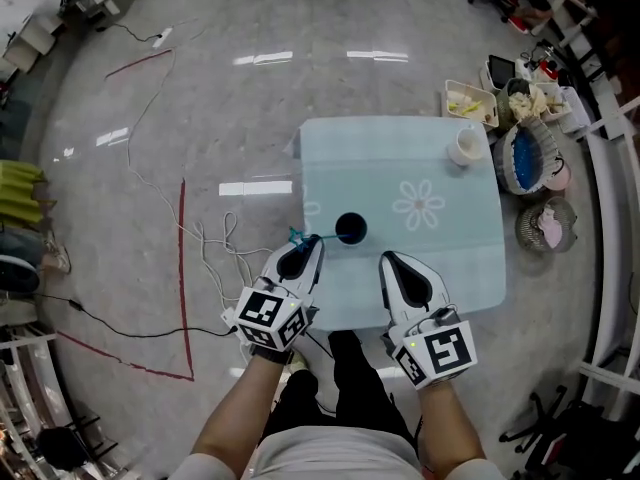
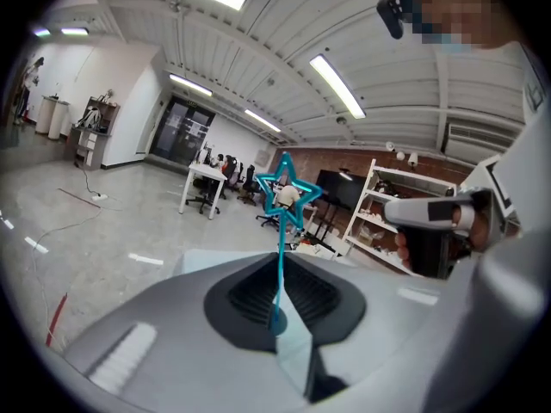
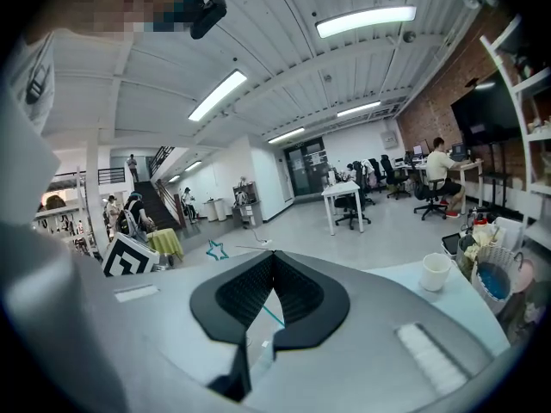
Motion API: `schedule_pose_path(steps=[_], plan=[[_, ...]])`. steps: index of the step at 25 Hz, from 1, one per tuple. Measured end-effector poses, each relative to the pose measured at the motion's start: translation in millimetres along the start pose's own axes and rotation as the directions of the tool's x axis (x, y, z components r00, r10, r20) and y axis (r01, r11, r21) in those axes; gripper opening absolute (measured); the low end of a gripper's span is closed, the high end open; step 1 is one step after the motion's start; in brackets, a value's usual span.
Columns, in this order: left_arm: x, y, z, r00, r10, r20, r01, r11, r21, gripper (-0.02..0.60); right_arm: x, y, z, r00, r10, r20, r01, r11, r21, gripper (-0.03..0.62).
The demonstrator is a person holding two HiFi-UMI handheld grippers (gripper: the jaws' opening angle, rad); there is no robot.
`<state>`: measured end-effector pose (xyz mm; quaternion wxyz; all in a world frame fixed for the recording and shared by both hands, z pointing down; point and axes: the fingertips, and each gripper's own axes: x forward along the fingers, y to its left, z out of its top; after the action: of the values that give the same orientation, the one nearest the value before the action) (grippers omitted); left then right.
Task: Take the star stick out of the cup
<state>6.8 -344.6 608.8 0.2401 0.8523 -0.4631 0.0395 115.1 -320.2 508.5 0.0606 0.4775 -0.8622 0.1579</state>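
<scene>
A teal star stick [image 2: 288, 194] stands up between the jaws of my left gripper [image 2: 280, 263], which is shut on its thin stem. In the head view the star [image 1: 297, 236] shows just beyond my left gripper [image 1: 313, 244], to the left of the dark cup [image 1: 349, 229] and outside it. The cup stands near the front of the pale blue table [image 1: 450, 258]. My right gripper [image 1: 389, 261] hovers at the table's front edge, right of the cup, jaws shut with nothing in them. From the right gripper view [image 3: 273, 255] the star [image 3: 215, 249] appears small at the left.
A white cup [image 1: 465, 145] stands at the table's back right corner. Baskets and a tray of small items [image 1: 530, 158] crowd the floor to the right. Loose cables [image 1: 215, 243] and red tape lines [image 1: 183, 268] lie on the floor to the left.
</scene>
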Motion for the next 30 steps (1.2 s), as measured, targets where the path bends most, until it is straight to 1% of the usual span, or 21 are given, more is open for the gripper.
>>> schedule_pose_path(steps=[7, 10, 21, 30], plan=[[-37.3, -19.2, 41.3, 0.999, -0.023, 0.031, 0.021, 0.998, 0.055, 0.017, -16.5, 19.6, 21.6, 0.999, -0.025, 0.028, 0.026, 0.999, -0.029, 0.011], [-57.6, -28.0, 50.6, 0.999, -0.032, 0.037, 0.03, 0.998, 0.064, 0.017, -27.6, 30.9, 26.8, 0.998, -0.032, 0.047, 0.034, 0.999, -0.032, 0.011], [-118.1, -59.3, 74.0, 0.996, -0.083, 0.043, 0.076, 0.988, 0.132, 0.017, -65.1, 71.1, 53.4, 0.993, -0.061, 0.104, 0.069, 0.995, -0.074, 0.011], [-168.4, -79.5, 111.6, 0.992, -0.099, 0.077, 0.083, 0.979, 0.188, 0.017, -85.9, 109.6, 87.3, 0.986, -0.06, 0.157, 0.08, 0.989, -0.122, 0.011]])
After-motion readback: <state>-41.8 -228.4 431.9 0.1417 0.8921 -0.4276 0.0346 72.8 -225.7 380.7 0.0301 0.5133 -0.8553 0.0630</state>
